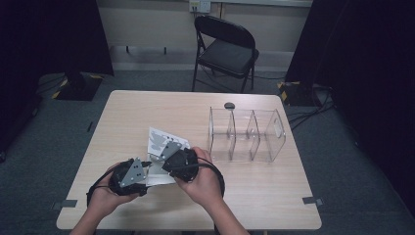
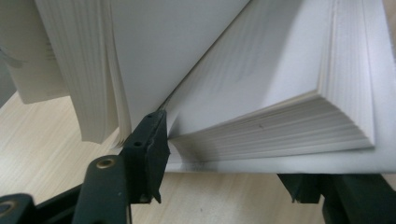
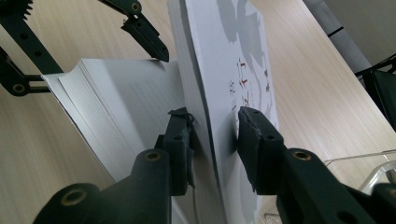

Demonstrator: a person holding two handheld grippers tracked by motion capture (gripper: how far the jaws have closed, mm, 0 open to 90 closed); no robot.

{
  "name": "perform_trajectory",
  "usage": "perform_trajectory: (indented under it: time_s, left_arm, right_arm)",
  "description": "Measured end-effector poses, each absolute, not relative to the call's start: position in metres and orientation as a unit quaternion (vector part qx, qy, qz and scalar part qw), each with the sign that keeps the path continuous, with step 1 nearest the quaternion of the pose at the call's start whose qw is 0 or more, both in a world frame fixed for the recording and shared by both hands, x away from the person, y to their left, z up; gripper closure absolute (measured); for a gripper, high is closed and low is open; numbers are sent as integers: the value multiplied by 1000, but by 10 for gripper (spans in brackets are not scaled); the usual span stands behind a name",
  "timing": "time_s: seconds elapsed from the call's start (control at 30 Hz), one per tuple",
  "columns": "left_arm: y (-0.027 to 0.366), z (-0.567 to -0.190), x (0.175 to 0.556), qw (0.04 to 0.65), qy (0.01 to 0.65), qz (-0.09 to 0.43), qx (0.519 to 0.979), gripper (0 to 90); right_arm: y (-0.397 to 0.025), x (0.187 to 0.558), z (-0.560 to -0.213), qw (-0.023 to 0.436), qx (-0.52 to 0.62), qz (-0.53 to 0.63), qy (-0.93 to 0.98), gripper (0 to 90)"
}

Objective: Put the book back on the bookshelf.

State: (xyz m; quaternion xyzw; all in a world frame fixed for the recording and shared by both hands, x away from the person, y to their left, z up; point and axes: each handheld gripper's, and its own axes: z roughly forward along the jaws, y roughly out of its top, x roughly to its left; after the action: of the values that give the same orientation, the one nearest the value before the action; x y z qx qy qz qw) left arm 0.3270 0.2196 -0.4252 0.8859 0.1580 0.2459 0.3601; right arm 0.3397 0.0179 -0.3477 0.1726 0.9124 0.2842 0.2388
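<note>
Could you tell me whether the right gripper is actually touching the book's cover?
Touching: in the right gripper view, the right gripper has both jaws pressed against the lifted cover and front pages of the book, with no gap.

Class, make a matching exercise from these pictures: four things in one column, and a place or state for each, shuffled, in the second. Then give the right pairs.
Things
1. book
2. clear divided organiser
3. folding chair
4. right gripper

Places or states
A. stands empty on the table's right half
B. on the floor beyond the table
C. lies open on the table
D. fingers either side of the cover and front pages

Pairs: 1-C, 2-A, 3-B, 4-D
</note>
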Motion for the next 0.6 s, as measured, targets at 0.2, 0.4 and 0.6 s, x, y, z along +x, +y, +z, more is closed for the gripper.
perform_trajectory:
  time_s: [0.2,0.4,0.6]
  left_arm:
    - [216,-422,322,331,145,260,895,459]
    - [220,-420,322,336,141,267,892,489]
    - [224,-412,319,339,145,265,891,537]
  right_arm:
    - [23,339,-342,232,157,268,922,655]
    - [24,339,-342,222,161,275,921,643]
    - [27,339,-338,220,154,280,922,635]
